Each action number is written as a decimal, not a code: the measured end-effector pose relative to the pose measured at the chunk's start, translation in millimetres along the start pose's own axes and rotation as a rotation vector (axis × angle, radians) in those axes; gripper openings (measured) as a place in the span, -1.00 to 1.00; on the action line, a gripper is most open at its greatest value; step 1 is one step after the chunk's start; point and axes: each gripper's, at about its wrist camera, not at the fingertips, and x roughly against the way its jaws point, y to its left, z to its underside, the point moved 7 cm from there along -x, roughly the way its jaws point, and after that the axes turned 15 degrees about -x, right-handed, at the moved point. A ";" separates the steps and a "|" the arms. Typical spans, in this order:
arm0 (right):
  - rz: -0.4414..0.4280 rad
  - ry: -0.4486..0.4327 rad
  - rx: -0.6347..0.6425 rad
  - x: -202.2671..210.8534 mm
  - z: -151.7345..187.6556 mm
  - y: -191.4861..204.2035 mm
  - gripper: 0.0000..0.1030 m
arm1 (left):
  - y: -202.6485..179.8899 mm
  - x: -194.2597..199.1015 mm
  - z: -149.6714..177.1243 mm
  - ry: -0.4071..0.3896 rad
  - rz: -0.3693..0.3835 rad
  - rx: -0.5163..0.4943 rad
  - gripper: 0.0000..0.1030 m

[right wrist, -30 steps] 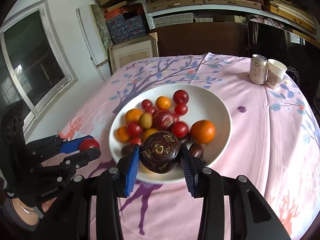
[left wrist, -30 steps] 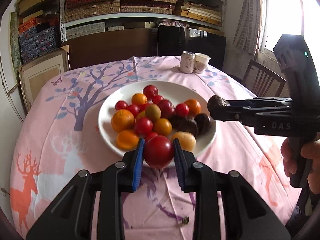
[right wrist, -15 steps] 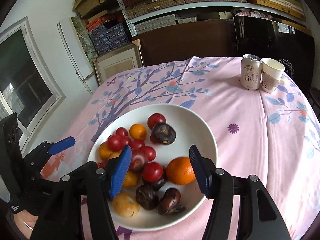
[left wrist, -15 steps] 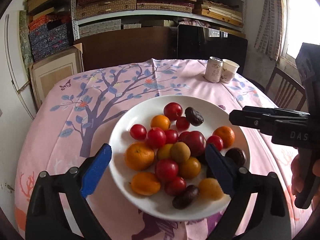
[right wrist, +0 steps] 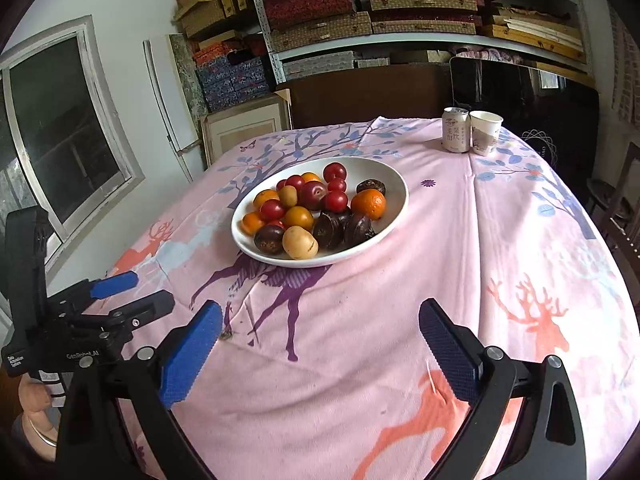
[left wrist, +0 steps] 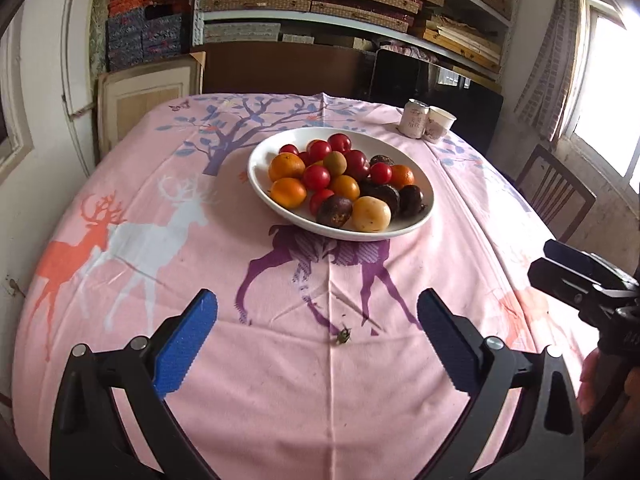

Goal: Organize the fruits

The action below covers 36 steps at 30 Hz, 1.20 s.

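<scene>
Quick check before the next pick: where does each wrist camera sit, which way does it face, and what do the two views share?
Left wrist: on the left tool, facing down across the tablecloth at the fruit plate; its widening jaws hold nothing, the right tool shows at right.
Right wrist: on the right tool, same heading from further right; jaws widening, nothing between; left tool and a hand at left.
Shared: plate, can, paper cup, shelves.
</scene>
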 end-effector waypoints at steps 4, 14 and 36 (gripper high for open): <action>0.038 -0.059 0.037 39.2 9.2 -1.3 0.92 | -5.8 45.2 12.5 -0.039 -0.103 -0.029 0.90; 0.067 -0.146 0.031 111.0 23.3 -18.5 0.93 | -8.6 118.2 34.6 -0.076 -0.214 -0.045 0.90; 0.085 -0.167 0.008 128.5 35.5 -30.5 0.93 | -1.6 134.4 31.2 -0.120 -0.274 -0.021 0.90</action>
